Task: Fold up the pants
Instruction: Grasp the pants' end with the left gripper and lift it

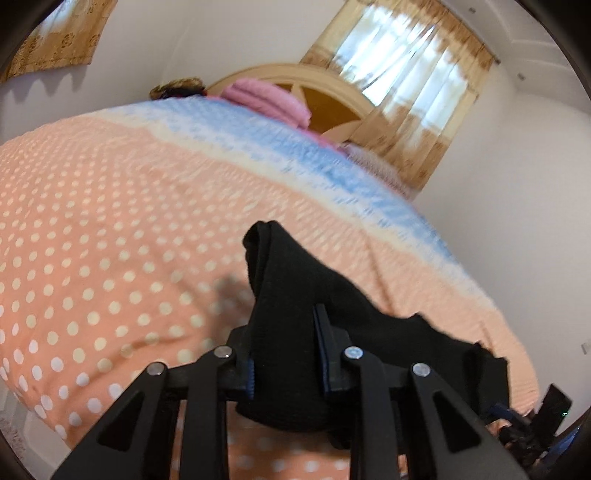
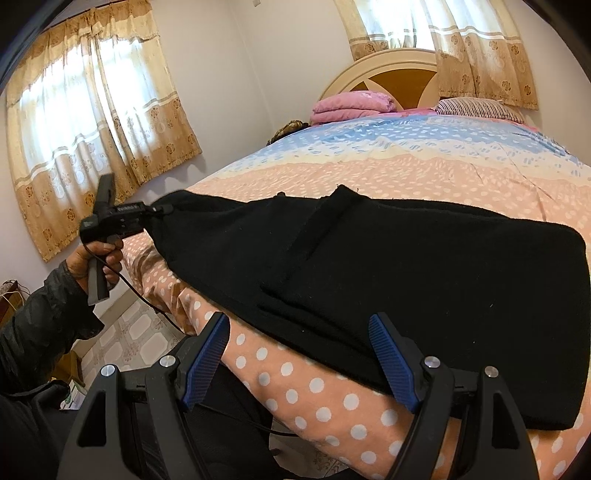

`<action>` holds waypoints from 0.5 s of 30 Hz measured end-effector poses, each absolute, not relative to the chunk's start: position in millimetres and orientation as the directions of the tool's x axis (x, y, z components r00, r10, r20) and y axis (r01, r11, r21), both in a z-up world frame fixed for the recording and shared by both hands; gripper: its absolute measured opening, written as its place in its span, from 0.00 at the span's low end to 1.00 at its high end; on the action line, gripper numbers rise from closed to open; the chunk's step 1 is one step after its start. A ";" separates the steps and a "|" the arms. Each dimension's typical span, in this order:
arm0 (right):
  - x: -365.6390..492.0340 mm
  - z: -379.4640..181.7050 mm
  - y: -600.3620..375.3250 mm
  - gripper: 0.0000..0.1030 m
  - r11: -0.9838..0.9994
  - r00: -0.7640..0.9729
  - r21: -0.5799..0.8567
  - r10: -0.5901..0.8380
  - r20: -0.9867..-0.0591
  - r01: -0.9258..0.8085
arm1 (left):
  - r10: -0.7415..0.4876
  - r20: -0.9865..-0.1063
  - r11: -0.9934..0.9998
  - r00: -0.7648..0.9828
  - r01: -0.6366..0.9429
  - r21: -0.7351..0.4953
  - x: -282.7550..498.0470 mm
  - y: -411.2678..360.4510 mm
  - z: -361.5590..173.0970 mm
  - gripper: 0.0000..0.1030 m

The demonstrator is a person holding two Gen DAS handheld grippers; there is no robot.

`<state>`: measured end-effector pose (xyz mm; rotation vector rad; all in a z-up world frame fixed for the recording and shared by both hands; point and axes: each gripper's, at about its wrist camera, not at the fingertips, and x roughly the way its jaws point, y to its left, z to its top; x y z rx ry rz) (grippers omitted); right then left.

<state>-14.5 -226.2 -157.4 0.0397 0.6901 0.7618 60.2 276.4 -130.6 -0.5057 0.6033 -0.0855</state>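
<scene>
One pair of black pants, lying across the near part of my bed, one end lifted off the cover at my left. One bedspread, peach with white dots nearest me, then a cream band and a blue band toward the head. My left hand-held gripper: pads narrowed onto a bunched fold of the black fabric, which stands up between them and drapes away to the right; in the right wrist view this same tool, gripped in my left hand, holds the pants' corner in the air beside the bed's edge. My right hand-held gripper: jaws standing wide, two blue ribbed pads, nothing clamped; the pants' near hem crosses just ahead of them over the dotted cover. One folded pink blanket at the headboard. One striped pillow beside it. Two curtained windows, one left, one behind the headboard. One dark sleeve on my left arm.
</scene>
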 end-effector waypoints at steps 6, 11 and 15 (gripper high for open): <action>-13.8 -150.5 -231.2 0.77 0.739 0.535 0.275 0.648 -0.542 -0.616 | -0.267 -0.461 0.876 0.847 0.014 -0.482 53.0 254.6 -100.6 0.24; -10.3 -142.4 -242.1 0.77 0.749 0.557 0.297 0.647 -0.521 -0.593 | -0.319 -0.397 0.876 0.860 0.108 -0.471 49.9 229.1 -70.1 0.24; -5.0 -132.8 -254.4 0.77 0.762 0.579 0.312 0.639 -0.506 -0.568 | -0.367 -0.367 0.868 0.855 0.172 -0.466 51.6 211.1 -52.4 0.24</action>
